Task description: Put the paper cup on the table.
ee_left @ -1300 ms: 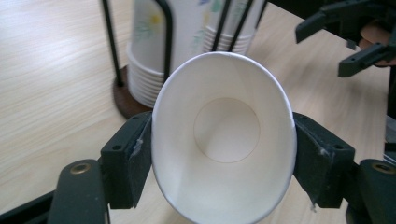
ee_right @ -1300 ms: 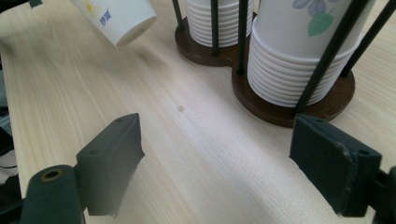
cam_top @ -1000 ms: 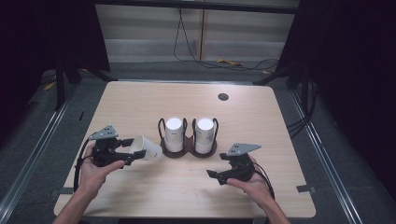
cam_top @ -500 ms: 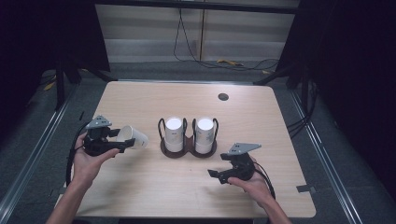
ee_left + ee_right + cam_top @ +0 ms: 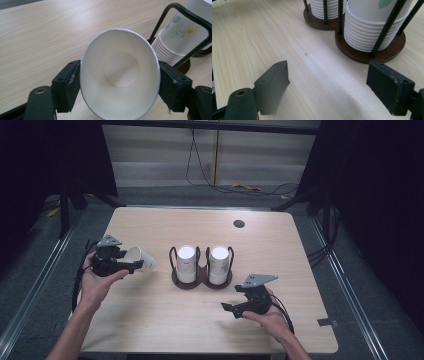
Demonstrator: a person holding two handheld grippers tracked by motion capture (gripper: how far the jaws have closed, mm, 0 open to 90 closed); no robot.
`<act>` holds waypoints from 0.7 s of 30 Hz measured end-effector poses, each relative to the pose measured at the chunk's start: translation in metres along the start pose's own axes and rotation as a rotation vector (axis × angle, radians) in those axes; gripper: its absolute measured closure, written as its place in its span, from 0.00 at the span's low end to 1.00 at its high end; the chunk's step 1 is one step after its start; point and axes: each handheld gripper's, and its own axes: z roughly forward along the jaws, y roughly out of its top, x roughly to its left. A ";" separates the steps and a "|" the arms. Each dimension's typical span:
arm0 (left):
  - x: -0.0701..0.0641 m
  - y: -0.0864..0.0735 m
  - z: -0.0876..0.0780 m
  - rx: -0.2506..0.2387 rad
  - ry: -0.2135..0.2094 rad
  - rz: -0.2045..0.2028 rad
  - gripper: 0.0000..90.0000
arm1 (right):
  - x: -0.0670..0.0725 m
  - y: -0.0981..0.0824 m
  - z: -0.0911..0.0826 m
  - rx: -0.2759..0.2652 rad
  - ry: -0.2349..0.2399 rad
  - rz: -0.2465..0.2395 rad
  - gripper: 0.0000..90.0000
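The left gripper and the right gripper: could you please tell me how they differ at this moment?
The left gripper has a white paper cup lying on its side between its fingers, its rim squeezed oval; the right gripper has nothing between its fingers, which stand wide apart. The left one's jaws have just been opening; it sits left of the cup rack, the right one in front of it. Both are hand-held over the table.

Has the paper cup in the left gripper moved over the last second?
Yes. The paper cup, squeezed in the left gripper, has drifted left, away from the cup holder, as the jaws have just been opening slightly.
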 end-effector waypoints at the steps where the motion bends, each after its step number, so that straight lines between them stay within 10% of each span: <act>1: 0.002 0.000 0.000 0.003 0.001 0.003 0.29 | 0.000 0.000 0.000 0.002 0.002 -0.001 0.20; 21: 0.032 -0.002 0.023 0.092 0.063 -0.065 0.26 | 0.001 0.001 0.004 0.017 0.004 -0.013 0.20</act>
